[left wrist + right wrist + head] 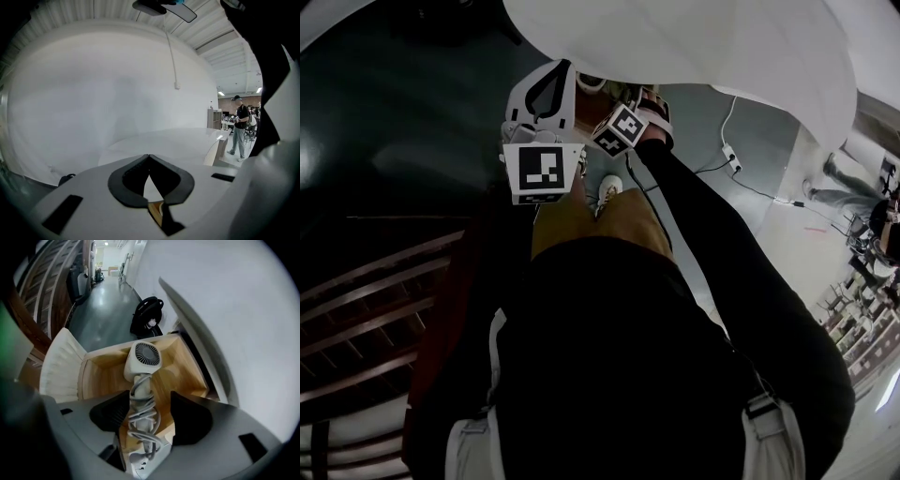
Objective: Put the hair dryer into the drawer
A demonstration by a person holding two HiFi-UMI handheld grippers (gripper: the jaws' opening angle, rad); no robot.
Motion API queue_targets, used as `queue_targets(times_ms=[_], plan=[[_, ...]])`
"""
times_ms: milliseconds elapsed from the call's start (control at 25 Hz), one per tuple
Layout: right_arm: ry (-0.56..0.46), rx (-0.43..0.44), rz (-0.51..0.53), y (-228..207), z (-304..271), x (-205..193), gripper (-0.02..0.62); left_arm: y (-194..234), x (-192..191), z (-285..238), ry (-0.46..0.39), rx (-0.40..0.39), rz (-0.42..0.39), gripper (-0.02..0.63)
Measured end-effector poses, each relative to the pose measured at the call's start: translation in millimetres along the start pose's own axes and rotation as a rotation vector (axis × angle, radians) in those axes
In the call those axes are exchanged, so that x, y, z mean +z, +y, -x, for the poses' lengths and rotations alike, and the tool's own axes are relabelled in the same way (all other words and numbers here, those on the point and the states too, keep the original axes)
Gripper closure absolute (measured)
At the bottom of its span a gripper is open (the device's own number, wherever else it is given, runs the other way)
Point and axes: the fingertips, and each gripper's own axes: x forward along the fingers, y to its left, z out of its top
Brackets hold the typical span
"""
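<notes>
Right tool stands wide about the cord-wound handle of the hair dryer, which appears to lie in the open drawer (neither pad visibly gripping). Left tool is closed and empty. Risk on withdrawal: a pad snags the cord loops and drags the dryer out.

One hair dryer, one wooden drawer, one black bag, one distant standing person.

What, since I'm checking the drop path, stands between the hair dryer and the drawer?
Nothing visible. The hair dryer, between the right gripper's parted jaws, is over the open drawer, whose wooden floor shows bare around it.
</notes>
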Motion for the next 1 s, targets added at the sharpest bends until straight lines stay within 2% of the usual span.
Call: queue_targets(times_ms=[280, 520, 760, 1000], plan=[[-0.027, -0.04, -0.054, -6, 26, -11, 0.31, -14, 18, 0, -0.034, -0.024, -0.04, 0.591], [-0.072, -0.076, -0.135, -3, 47, -2, 0.31, -17, 36, 12, -0.086, -0.041, -0.081, 0.591], [-0.141, -0.088, -0.208, -19, 75, 4, 0.311, -27, 59, 12, -0.125, -0.057, -0.114, 0.591], [-0.23, -0.091, -0.326, -31, 110, 9, 0.311, -26, 85, 18, -0.155, -0.043, -0.154, 0.591]])
